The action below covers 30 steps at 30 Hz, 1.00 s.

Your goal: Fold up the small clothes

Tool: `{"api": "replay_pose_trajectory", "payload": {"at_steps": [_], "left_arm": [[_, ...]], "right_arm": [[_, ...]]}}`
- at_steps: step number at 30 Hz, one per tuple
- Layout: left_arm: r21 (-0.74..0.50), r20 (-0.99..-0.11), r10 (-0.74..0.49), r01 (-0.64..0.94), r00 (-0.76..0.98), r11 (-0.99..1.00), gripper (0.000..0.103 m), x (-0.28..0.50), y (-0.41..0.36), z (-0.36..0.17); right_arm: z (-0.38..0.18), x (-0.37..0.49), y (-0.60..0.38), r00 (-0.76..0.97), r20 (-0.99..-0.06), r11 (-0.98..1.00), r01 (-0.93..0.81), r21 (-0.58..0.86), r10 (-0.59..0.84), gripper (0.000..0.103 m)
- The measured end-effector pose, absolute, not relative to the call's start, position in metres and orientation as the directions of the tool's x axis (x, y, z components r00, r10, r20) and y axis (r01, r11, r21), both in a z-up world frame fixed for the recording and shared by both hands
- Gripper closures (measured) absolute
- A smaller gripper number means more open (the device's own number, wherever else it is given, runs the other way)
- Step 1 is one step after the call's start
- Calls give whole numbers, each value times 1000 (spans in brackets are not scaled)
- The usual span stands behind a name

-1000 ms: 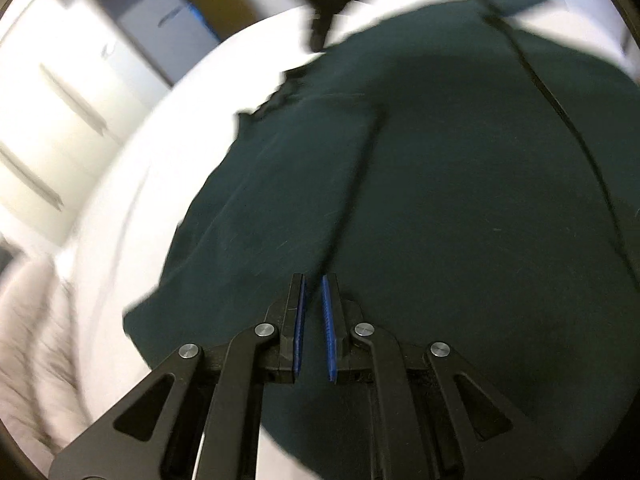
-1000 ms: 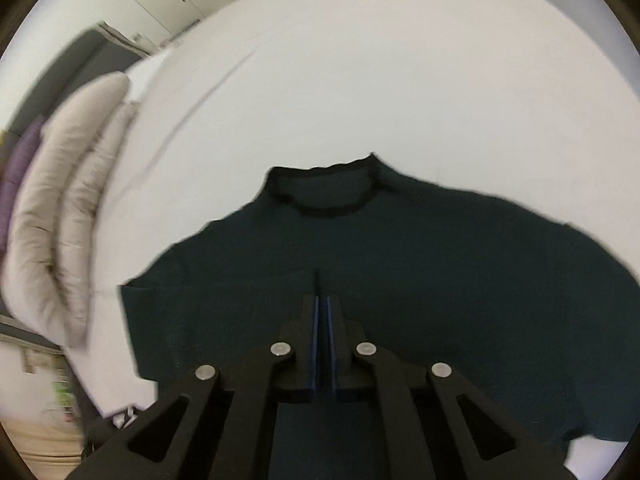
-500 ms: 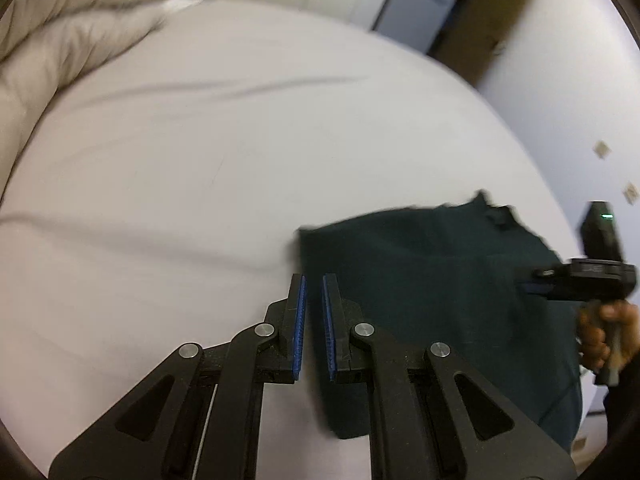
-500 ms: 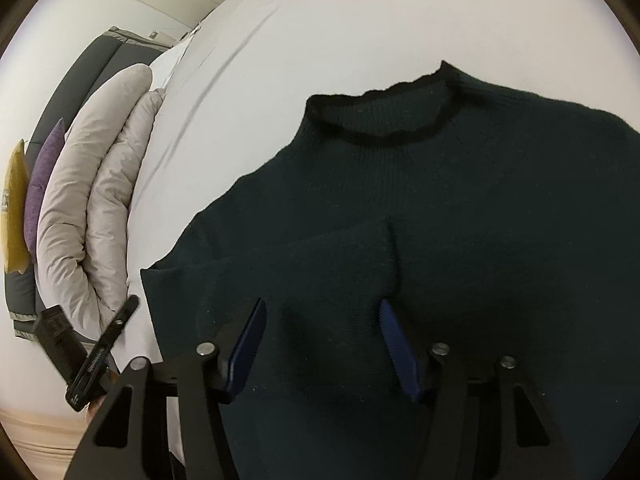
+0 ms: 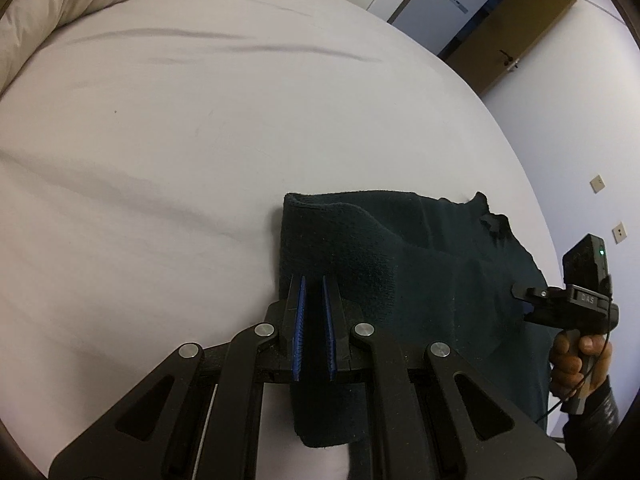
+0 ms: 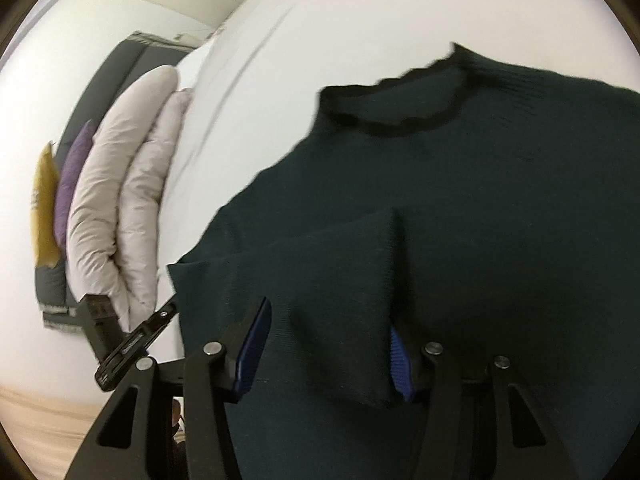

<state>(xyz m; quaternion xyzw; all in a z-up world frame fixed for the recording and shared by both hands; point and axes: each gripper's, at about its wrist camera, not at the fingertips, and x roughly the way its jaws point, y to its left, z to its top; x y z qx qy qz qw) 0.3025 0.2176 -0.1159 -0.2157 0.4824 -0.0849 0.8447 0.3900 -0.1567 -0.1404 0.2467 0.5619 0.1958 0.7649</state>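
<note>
A dark green sweater (image 6: 500,220) with a black neckline (image 6: 400,124) lies flat on the white bed (image 5: 200,160). One sleeve (image 6: 340,280) is folded inward over its body. My right gripper (image 6: 326,356) hovers low over that sleeve. Its jaws are closing, with the sleeve's end between the pads but not pressed. In the left wrist view the sweater (image 5: 420,272) shows a folded side edge. My left gripper (image 5: 312,278) sits on that edge, shut on the dark fabric. A hand (image 5: 576,360) holds the right gripper's handle at the sweater's far side.
Beige pillows (image 6: 120,200) are stacked at the head of the bed, with a purple cushion (image 6: 74,184) and a yellow one (image 6: 44,200) behind them. White sheet spreads left of the sweater. A brown door (image 5: 516,40) stands beyond the bed.
My right gripper went from shut to wide apart and sank closer to the folded sleeve. My left gripper rolled and swept sideways with the fabric to the sweater's side edge, then settled.
</note>
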Motion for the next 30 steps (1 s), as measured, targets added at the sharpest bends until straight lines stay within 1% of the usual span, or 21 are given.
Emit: {"api": "replay_pose_trajectory", "payload": {"at_steps": [1,2,3,4,5,7,9,10,11,12,14,16,20,25,30], "left_arm": [[-451,-777,-354,-67,521,890,95,305,216,-118],[-452,-776,-355,-67,521,889,95,305,216,-117],[-450,-776,-353,-67,522,891,95,305,216,-117],[-446,-777,-349,-66,524,893,95,304,217,-117],[-441,-779,-345,-65,524,895,95,306,214,-118],[-428,-783,-336,-61,524,902,95,306,212,-118],[-415,-785,-325,-58,527,908,95,309,206,-118],[-408,-787,-320,-57,528,911,95,308,205,-118],[-405,-787,-317,-56,528,912,95,309,204,-118],[-405,-787,-316,-57,530,913,95,307,207,-116],[-405,-786,-314,-61,532,912,95,307,209,-116],[-410,-782,-310,-71,540,909,95,306,212,-115],[-411,-764,-288,-92,578,907,95,303,222,-108],[-392,-745,-282,-55,604,918,95,299,218,-99],[-337,-738,-256,-12,624,942,95,297,204,-92]], "right_arm": [[-141,388,-157,302,-745,788,-33,615,595,45],[-142,388,-160,312,-721,767,-41,640,618,55],[-143,386,-165,318,-677,725,-49,687,664,62],[-144,385,-168,317,-650,699,-62,713,691,67],[-144,383,-171,335,-645,698,-60,713,687,67],[-145,381,-169,332,-662,716,-61,696,672,71],[-145,381,-163,312,-689,741,-79,667,654,72],[-144,381,-164,311,-694,746,-87,660,650,76],[-143,382,-162,318,-693,750,-98,655,647,88],[-142,383,-161,323,-704,763,-100,639,632,92],[-143,385,-159,327,-748,806,-81,587,578,93],[-140,384,-160,337,-773,834,-79,546,538,94],[-126,378,-176,397,-797,877,-47,479,456,94],[-118,374,-216,444,-801,884,41,465,401,94],[-118,364,-241,449,-806,881,81,466,385,94]]}}
